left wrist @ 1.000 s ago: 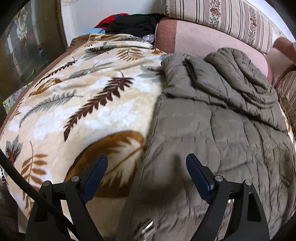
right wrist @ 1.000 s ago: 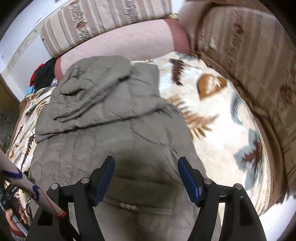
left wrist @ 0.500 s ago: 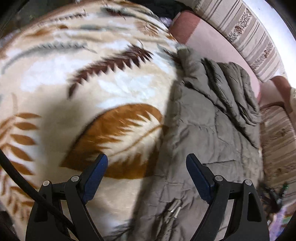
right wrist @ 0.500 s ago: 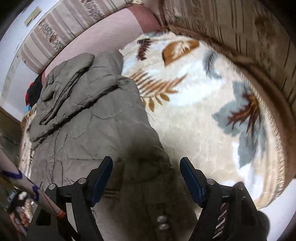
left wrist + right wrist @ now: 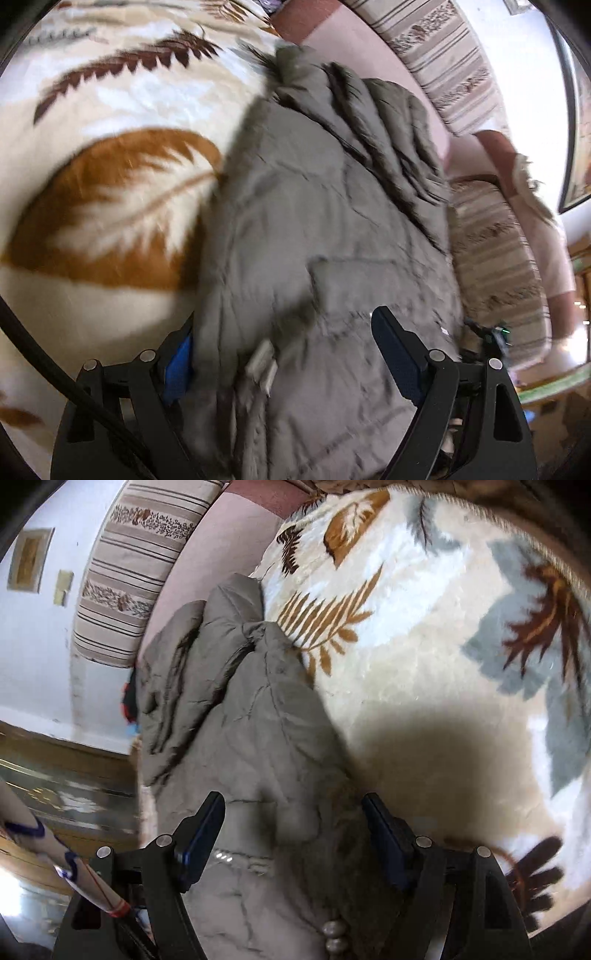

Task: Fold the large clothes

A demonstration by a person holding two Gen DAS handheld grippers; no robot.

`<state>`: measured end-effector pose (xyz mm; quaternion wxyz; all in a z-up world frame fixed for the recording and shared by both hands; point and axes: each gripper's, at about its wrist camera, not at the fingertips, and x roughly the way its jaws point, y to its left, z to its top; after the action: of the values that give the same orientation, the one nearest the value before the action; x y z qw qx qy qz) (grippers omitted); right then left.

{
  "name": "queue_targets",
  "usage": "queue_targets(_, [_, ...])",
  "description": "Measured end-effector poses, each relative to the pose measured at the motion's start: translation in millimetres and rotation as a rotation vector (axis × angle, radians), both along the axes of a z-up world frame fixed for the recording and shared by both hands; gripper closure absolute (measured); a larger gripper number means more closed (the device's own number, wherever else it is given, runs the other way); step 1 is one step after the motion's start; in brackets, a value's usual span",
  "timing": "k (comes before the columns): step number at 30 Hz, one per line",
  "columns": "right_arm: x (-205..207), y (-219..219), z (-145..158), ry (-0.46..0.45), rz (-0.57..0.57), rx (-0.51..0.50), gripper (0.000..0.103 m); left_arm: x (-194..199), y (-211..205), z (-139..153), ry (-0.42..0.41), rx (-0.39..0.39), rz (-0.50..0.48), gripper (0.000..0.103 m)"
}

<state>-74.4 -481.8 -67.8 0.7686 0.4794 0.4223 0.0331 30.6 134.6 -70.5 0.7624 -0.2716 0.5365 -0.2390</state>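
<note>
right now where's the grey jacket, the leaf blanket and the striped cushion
grey jacket (image 5: 332, 229): left wrist view, on its quilted middle panel
leaf blanket (image 5: 424, 686): right wrist view, on a bare cream patch beside the jacket
striped cushion (image 5: 129, 576): right wrist view, on its striped face

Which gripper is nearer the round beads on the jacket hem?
Right. The right gripper straddles the jacket hem with the beads just below its open fingers; the left gripper sits over the opposite edge.

I see bright daylight, but both pictures are smeary with blur and bent round at the dark edges. A big soft shadow sits on the fluffy cream leaf-patterned blanket (image 5: 424, 738).
</note>
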Motion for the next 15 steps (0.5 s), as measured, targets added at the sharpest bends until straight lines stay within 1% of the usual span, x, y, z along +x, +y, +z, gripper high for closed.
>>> queue_targets(2, [0.0,5.3,-1.4,0.004,0.026,0.005,0.022,-9.3,1.7,-2.4,0.010,-0.042,-0.011,0.018])
queue_targets(5, [-1.6,15.4,0.4,0.007,0.091,-0.022,0.022,-18.7,3.3,-5.3,0.026,-0.106,-0.023,0.018])
queue_targets(9, [-7.6,23.8,0.4,0.002,0.143,-0.017,0.023,-27.8,4.8,-7.3,0.040,-0.184,-0.030,0.019])
queue_targets(12, [-12.3,29.3,-0.5,-0.002,0.171,0.008,0.023,-31.9,-5.6,-8.2,0.045,-0.208,-0.064,0.021])
queue_targets(15, [-20.5,34.9,-1.4,-0.008,0.211,0.025,0.024,-39.1,-20.8,-4.2,0.021,-0.182,-0.099,0.021])
